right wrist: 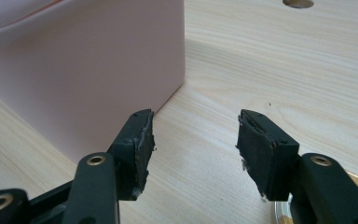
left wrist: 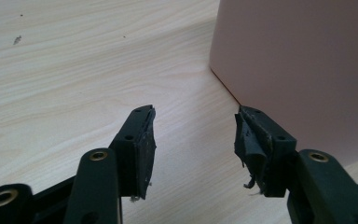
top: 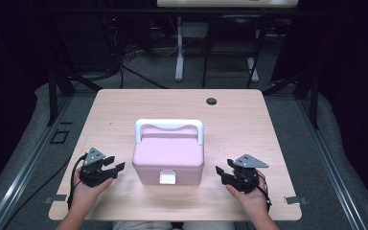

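While the pink box (top: 168,160) sits mid-table with its long axis running 9 to 3 o'clock, the left gripper (top: 112,166) flanks it at 9 and the right gripper (top: 224,170) at 3, both near it, jaws wide and empty.

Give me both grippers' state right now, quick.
Left gripper: open, holding nothing, beside the pink box.
Right gripper: open, holding nothing, beside the box's other side.
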A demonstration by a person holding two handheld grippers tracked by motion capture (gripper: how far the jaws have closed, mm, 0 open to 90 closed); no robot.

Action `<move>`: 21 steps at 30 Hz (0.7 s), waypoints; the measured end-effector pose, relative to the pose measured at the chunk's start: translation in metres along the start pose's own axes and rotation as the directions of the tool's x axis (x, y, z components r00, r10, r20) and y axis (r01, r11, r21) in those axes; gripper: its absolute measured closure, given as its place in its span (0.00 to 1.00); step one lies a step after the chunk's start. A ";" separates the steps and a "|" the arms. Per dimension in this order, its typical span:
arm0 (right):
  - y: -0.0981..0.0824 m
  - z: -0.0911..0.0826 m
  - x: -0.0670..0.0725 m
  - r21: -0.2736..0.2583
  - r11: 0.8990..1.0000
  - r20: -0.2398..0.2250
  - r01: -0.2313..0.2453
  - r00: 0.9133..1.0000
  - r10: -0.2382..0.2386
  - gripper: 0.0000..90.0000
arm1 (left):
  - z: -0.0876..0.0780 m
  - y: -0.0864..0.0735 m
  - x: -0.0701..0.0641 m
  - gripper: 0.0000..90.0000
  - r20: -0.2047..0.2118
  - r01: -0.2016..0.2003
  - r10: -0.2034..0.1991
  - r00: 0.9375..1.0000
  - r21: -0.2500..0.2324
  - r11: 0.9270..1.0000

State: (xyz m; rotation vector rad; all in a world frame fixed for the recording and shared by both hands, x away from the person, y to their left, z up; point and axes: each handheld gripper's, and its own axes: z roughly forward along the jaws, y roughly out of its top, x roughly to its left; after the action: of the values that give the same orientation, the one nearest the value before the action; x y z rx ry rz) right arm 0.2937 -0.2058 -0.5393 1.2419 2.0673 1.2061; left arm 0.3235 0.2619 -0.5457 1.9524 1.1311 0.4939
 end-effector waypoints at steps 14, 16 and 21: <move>0.005 0.000 0.000 0.009 1.000 -0.024 0.014 1.000 -0.014 0.50 | -0.006 -0.003 -0.006 0.57 0.043 -0.005 0.005 0.999 0.012 1.000; 0.005 -0.001 0.001 0.003 1.000 -0.022 0.012 1.000 -0.012 0.50 | -0.009 -0.002 -0.006 0.57 0.041 -0.001 0.000 0.999 0.008 1.000; 0.005 -0.004 -0.001 -0.004 1.000 -0.018 0.012 1.000 -0.012 0.50 | -0.010 0.000 -0.007 0.57 0.036 0.000 0.000 0.999 -0.007 1.000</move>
State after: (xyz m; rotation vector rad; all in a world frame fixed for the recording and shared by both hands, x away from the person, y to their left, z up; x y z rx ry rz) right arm 0.2941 -0.2067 -0.5328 1.2193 2.0810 1.2202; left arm 0.3134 0.2609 -0.5394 1.9475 1.1051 0.4607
